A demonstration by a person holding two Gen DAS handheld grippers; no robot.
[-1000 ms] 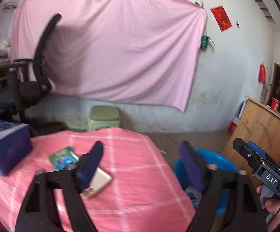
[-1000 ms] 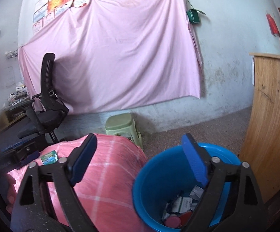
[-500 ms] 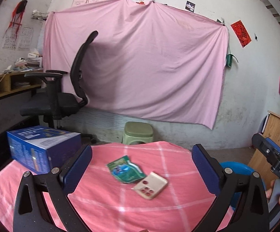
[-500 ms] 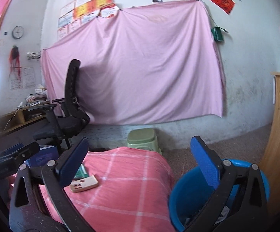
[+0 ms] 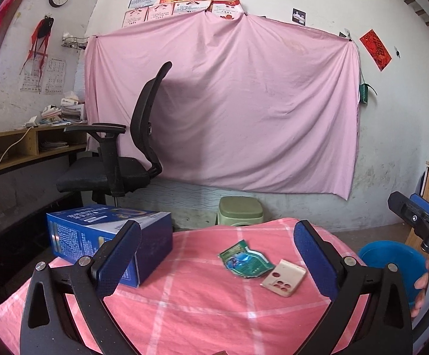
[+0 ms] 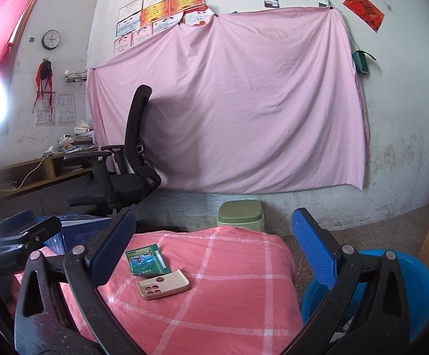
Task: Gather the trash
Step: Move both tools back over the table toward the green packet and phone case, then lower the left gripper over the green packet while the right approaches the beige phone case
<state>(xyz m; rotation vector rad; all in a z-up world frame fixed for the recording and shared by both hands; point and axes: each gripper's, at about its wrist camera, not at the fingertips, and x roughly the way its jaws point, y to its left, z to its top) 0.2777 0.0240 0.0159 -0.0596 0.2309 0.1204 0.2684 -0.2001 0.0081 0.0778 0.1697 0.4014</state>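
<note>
While both hand-held grippers gape empty, the blue bin hides its contents.

The blue bin sits half hidden behind the right tool.

The left gripper is hanging wide open over the pink cloth, its jaws having just opened, framing a green wrapper touching a phone case.
</note>
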